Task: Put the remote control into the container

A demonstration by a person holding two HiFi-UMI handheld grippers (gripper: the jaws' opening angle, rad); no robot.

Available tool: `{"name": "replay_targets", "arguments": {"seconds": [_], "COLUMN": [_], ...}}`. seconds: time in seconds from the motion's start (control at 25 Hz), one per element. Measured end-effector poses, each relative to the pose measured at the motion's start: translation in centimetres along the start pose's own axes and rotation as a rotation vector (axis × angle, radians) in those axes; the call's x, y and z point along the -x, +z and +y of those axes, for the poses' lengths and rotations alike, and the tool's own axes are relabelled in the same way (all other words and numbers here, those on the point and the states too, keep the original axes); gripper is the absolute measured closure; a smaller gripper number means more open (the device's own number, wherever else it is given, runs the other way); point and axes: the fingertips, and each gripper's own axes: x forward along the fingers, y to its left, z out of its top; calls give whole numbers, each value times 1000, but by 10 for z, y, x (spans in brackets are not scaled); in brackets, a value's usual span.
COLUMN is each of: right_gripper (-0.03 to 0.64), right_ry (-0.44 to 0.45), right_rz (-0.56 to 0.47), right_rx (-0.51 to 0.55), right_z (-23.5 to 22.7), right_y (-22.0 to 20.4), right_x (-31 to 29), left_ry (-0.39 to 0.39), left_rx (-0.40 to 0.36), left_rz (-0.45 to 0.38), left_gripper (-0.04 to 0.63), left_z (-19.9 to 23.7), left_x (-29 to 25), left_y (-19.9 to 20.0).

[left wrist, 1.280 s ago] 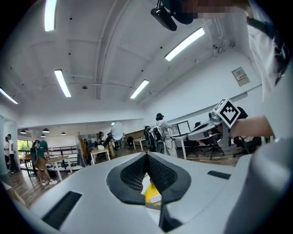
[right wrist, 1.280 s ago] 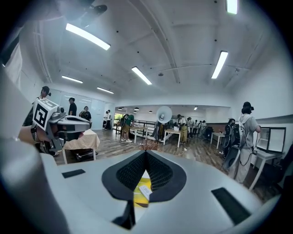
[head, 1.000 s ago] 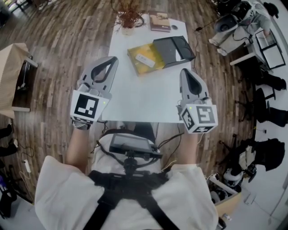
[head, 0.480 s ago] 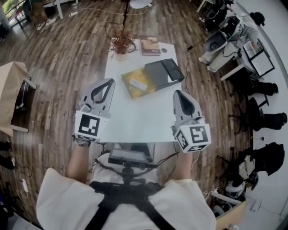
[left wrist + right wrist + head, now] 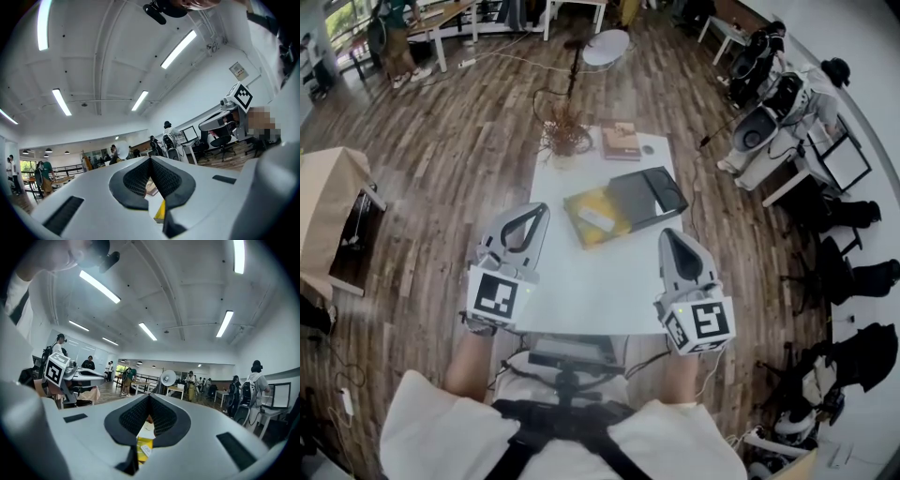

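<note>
Both the left tongs [image 5: 540, 210] and right tongs [image 5: 667, 236] were clenched on nothing, well short of the remote [image 5: 594, 218], which lay ahead between them on a yellow sheet [image 5: 579, 204] beside the black container [image 5: 649, 195]. Arriving clenched, they would likely shove the flat remote across the tabletop [image 5: 581, 281].

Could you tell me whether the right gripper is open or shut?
Shut. The right gripper has its jaws meeting at the tips in its own view, with nothing clamped between them.
</note>
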Motion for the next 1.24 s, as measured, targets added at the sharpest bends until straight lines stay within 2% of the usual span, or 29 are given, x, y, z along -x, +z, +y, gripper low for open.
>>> {"name": "replay_targets", "arguments": {"seconds": [0.64,1.24], "right_gripper": [612,612], "right_ry": [44,63], "right_rz": [-11,-5], "right_rx": [24,48], "right_z": [11,14], "right_y": [8,10], "right_x": [-7,-15], "left_ry": [40,37], "left_rx": [4,-1], "left_rz": [1,2], "left_gripper": [584,584], "left_z": [7,9], "left_x": [8,4], "left_y": [5,3]}}
